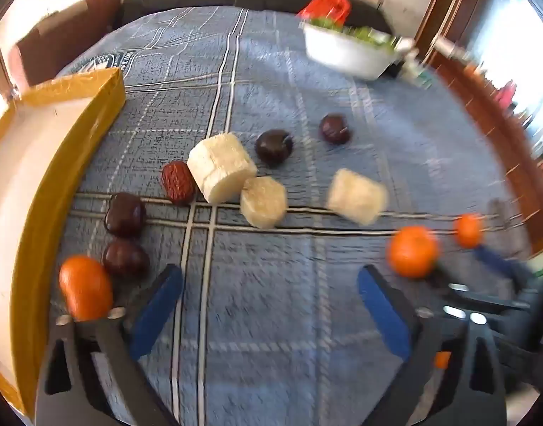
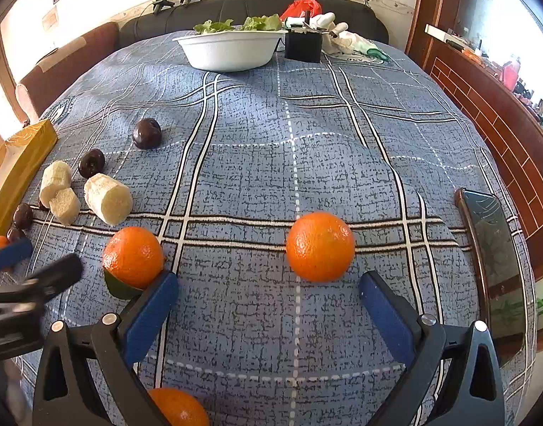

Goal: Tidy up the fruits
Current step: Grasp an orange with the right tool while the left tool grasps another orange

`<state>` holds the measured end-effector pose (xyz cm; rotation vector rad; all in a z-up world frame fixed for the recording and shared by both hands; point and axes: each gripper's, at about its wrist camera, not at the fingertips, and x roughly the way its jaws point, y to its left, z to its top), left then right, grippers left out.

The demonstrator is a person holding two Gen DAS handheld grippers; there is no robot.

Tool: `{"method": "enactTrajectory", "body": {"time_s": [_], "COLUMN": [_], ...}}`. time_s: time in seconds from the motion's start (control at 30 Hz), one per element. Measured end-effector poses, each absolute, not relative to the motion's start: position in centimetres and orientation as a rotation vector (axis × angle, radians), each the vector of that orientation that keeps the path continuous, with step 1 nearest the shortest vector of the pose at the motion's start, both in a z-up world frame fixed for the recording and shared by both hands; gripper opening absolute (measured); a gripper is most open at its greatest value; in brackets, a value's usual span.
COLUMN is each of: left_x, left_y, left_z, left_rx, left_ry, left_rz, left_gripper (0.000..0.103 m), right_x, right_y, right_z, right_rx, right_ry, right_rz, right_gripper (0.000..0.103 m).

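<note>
Open right tongs [image 2: 269, 293] just below an orange [image 2: 320, 246]

Both views ride low over the blue checked cloth [image 2: 257, 163], tilted steeply down past their own blue fingers. The left wrist view sits close above the banana chunks [image 1: 221, 167] by the yellow box [image 1: 76, 131]; the right wrist view faces the white bowl [image 2: 229, 51]. Both catch the banana chunks, bowl and box.

Only fragments of lettering can be made out. On the blue checked tablecloth [image 1: 271, 71], a printed emblem [image 1: 110, 61] near the far left corner is seen, but its letters are too blurred to be read. No other text or number can be read.
</note>
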<state>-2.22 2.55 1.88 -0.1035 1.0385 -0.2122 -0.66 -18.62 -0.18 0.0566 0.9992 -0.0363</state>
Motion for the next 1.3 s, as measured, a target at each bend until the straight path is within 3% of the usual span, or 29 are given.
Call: {"method": "enactTrajectory", "body": {"time_s": [0.1, 0.13, 0.17, 0.2, 0.27, 0.3, 0.37, 0.57, 0.7, 0.83, 0.87, 0.9, 1.1, 1.17, 1.3], "left_x": [-4.8, -5.8, -7.2, -8.6, -10.6, -11.7, -12.9, -10.4, -10.1, -9.1, -8.8, -8.4, -6.1, -5.2, -3.8], "left_y": [4.2, 4.9, 5.8, 6.7, 8.1, 8.9, 10.5, 11.3, 9.0, 4.9, 4.0, 2.9, -3.1, -4.7, -7.0], "left_z": [5.4, 7.0, 8.9, 11.0, 13.8, 15.1, 16.3, 11.4, 9.0, 8.5, 8.3, 8.0, 6.1, 5.3, 3.7], "left_rx": [-0.105, -0.096, -0.079, -0.061, -0.040, -0.034, -0.039, -0.119, -0.103, -0.049, -0.031, -0.006, 0.119, 0.147, 0.201], "left_ry": [0.900, 0.839, 0.764, 0.683, 0.567, 0.510, 0.435, 0.650, 0.731, 0.766, 0.775, 0.782, 0.842, 0.863, 0.903], "left_rz": [-0.222, -0.218, -0.199, -0.172, -0.138, -0.124, -0.120, -0.193, -0.301, -0.415, -0.434, -0.459, -0.576, -0.604, -0.648], "left_gripper": [0.089, 0.089, 0.089, 0.089, 0.092, 0.103, 0.103, 0.102, 0.091, 0.083, 0.082, 0.081, 0.070, 0.061, 0.059], "right_x": [-0.5, -0.4, -1.7, -2.4, -3.3, -4.1, -5.1, -8.3, -9.0, -8.9, -8.9, -8.8, -9.8, -10.4, -11.2], "right_y": [-18.7, -18.9, -18.9, -19.3, -20.4, -20.1, -20.2, -19.1, -16.9, -16.3, -16.4, -16.3, -17.6, -18.5, -19.5], "right_z": [-0.1, 0.0, 0.4, 1.0, 3.2, 4.1, 5.6, 4.9, 3.6, 2.8, 2.7, 2.4, 2.1, 2.1, 1.9], "right_rx": [0.055, 0.054, 0.057, 0.080, 0.155, 0.159, 0.134, 0.207, 0.109, 0.094, 0.103, 0.092, 0.138, 0.169, 0.189], "right_ry": [0.990, 0.992, 0.983, 0.968, 0.907, 0.861, 0.811, 0.827, 0.953, 1.028, 1.037, 1.030, 0.979, 0.976, 0.977], "right_rz": [-0.037, -0.038, -0.045, -0.044, -0.012, 0.000, 0.018, 0.149, 0.145, 0.179, 0.187, 0.185, 0.206, 0.208, 0.209], "right_gripper": [0.103, 0.097, 0.082, 0.077, 0.076, 0.076, 0.076, 0.071, 0.067, 0.051, 0.041, 0.039, 0.039, 0.039, 0.039]}}
